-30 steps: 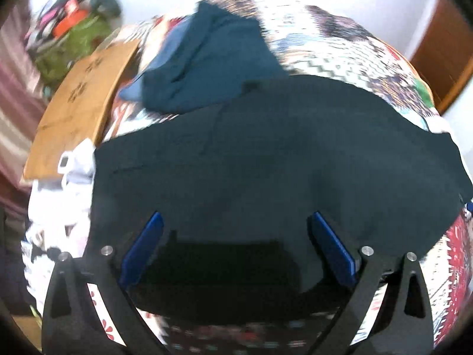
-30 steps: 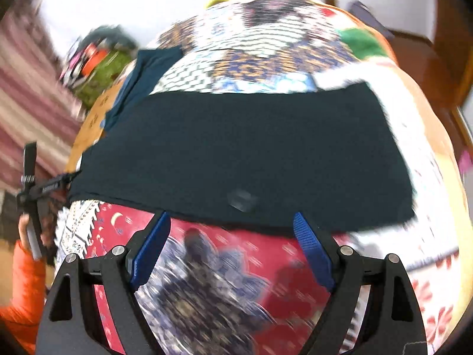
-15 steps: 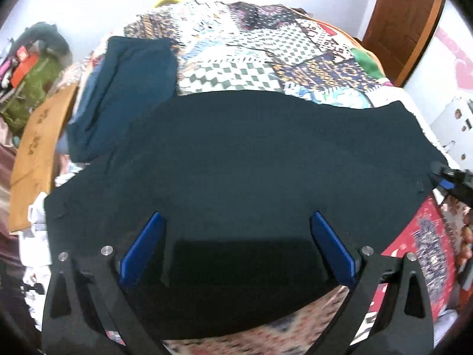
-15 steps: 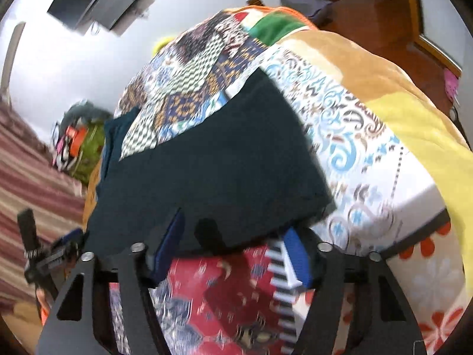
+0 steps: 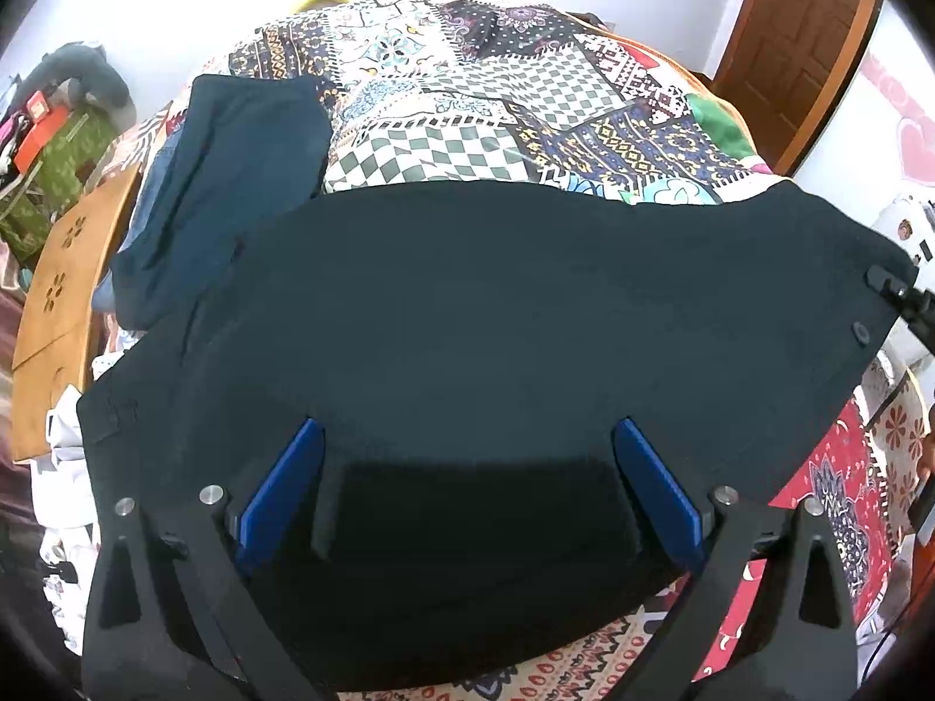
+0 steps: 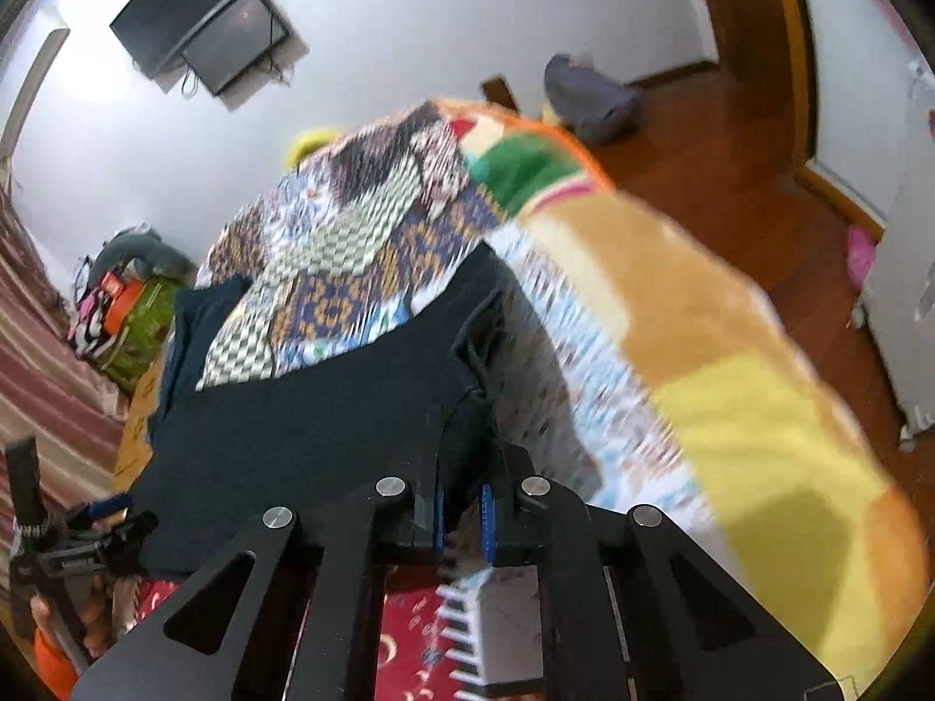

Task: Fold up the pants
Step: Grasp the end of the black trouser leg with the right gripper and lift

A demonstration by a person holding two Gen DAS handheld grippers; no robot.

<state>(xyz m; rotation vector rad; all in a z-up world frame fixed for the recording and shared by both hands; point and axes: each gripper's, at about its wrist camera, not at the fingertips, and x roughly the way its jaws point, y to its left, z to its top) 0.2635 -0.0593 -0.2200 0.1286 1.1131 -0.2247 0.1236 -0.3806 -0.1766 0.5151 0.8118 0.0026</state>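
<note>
The dark pants (image 5: 497,321) lie spread flat across a patchwork bedspread (image 5: 479,111). My left gripper (image 5: 467,467) is open and hovers over the near edge of the pants, touching nothing. My right gripper (image 6: 461,496) is shut on the right corner of the pants (image 6: 327,415), with the fabric pinched between its blue pads and lifted slightly. The right gripper's tip also shows in the left wrist view (image 5: 894,292) at the pants' right corner.
Folded dark blue clothes (image 5: 234,187) lie at the bed's far left. A wooden board (image 5: 64,298) and a cluttered green box (image 5: 52,163) stand at the left. A TV (image 6: 204,23) hangs on the wall. Wooden floor (image 6: 759,175) lies to the right of the bed.
My right gripper moved to the right corner of the pants and shut on it. My left gripper stayed open over the near edge, and its view swung slightly right.
</note>
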